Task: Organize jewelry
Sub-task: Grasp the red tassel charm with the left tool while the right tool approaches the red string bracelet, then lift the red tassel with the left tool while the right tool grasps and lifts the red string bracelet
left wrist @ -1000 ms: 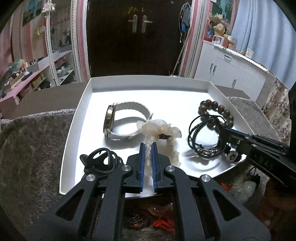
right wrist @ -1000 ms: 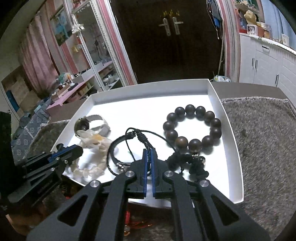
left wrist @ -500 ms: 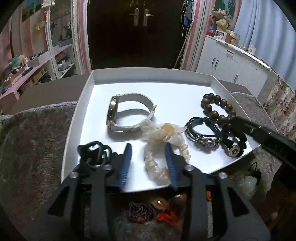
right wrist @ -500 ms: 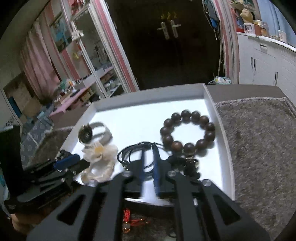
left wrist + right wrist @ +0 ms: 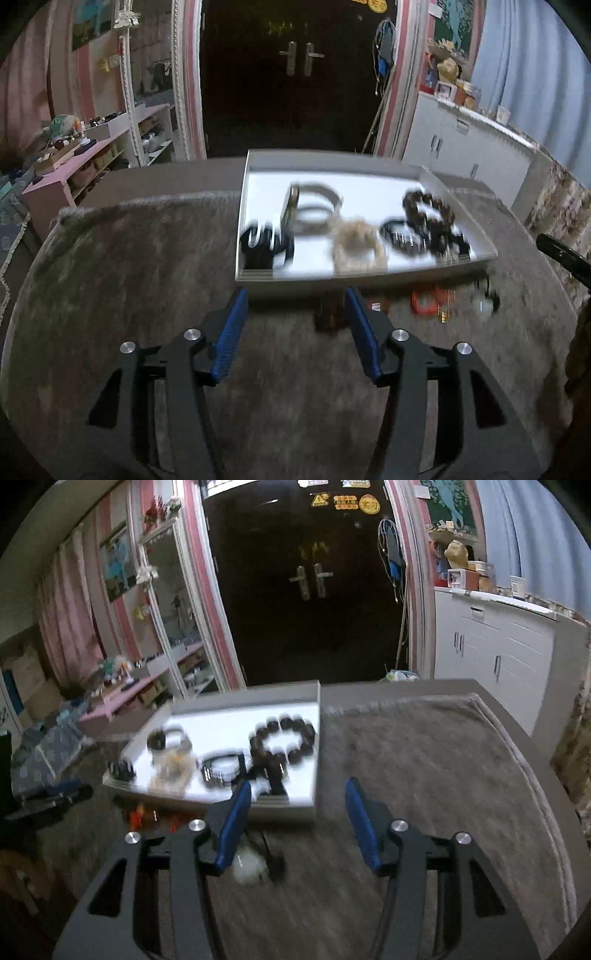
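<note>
A white tray point(image 5: 369, 278) on the grey rug holds a watch point(image 5: 310, 206), a pale scrunchie point(image 5: 356, 243), a black cord bracelet point(image 5: 400, 238), a dark bead bracelet point(image 5: 428, 212) and black hair ties point(image 5: 262, 245). The tray also shows in the right wrist view point(image 5: 288, 806), with the bead bracelet point(image 5: 284, 738) and cord bracelet point(image 5: 221, 768). My left gripper point(image 5: 295, 306) is open and empty, in front of the tray. My right gripper point(image 5: 297, 795) is open and empty, at the tray's front right corner. Both views are blurred.
Loose jewelry lies on the rug in front of the tray: a dark brown piece point(image 5: 328, 314), red pieces point(image 5: 428, 301), a pale stone pendant point(image 5: 251, 864). White cabinets point(image 5: 495, 653) stand at the right, pink shelves point(image 5: 74, 162) at the left.
Both grippers opened, let go of the scrunchie and the cord bracelet in the tray, and pulled back and up away from the tray.
</note>
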